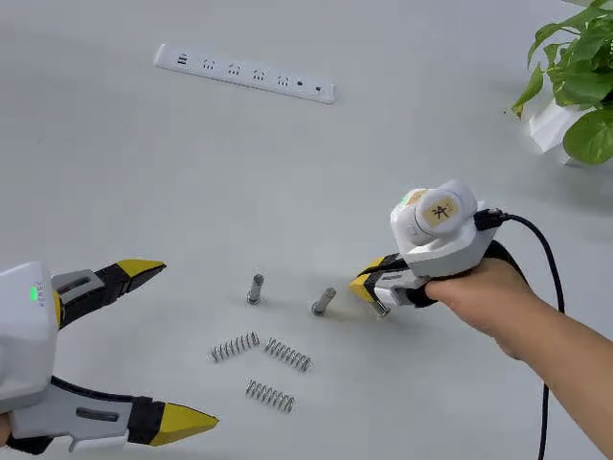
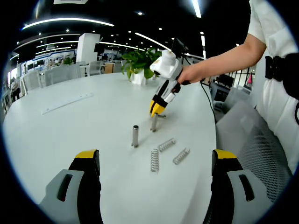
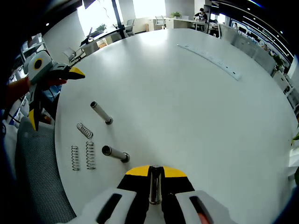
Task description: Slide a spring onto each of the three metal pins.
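- Right claw point(image 3: 156, 171) is clamped on a smooth steel pin point(image 3: 154, 192).
- Left claw point(image 2: 156, 155) is spread; three coiled springs point(image 2: 167, 144) lie just ahead.
- Two pins point(image 2: 135, 136) stand beyond; flanged bases are shown by the right gripper view.

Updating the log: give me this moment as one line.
right gripper: shut on pin | left gripper: open | two pins standing | three springs lying loose

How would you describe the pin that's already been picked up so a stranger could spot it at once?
On the white table, look right to the right gripper in the person's hand. The held pin is the metal rod clamped between its yellow-tipped jaws; the other two pins stand free on the table, touched by nothing.
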A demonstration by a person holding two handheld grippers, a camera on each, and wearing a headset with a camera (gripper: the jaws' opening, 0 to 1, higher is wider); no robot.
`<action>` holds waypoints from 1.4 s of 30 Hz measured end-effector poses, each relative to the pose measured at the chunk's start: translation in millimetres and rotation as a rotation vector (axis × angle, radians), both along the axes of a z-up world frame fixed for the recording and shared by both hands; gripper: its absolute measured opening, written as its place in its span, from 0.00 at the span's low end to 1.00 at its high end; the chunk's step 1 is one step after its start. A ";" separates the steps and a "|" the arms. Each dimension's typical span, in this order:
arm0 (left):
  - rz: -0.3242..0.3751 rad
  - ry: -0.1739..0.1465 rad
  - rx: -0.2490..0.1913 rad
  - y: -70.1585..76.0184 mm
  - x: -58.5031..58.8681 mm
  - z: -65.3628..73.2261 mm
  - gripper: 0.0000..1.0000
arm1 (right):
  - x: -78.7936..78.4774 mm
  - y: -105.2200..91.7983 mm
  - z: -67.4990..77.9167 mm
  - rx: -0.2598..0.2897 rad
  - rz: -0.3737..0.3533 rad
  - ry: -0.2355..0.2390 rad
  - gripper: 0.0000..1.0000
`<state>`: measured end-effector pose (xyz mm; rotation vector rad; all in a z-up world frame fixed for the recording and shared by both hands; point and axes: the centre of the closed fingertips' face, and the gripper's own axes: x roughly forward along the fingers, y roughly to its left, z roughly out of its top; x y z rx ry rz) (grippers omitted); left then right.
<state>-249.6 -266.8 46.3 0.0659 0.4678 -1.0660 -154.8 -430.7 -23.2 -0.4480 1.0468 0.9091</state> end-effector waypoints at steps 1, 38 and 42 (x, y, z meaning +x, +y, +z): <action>0.000 -0.001 0.000 0.0 0.0 0.2 0.99 | -0.3 -0.4 0.8 0.002 -0.001 -0.002 0.05; -0.017 -0.009 0.010 -5.4 -2.0 4.2 0.99 | -17.8 -31.1 29.4 0.080 -0.096 -0.065 0.05; -0.028 -0.010 0.021 -6.5 -3.6 3.1 0.99 | -20.1 -34.1 30.3 0.085 -0.102 -0.070 0.05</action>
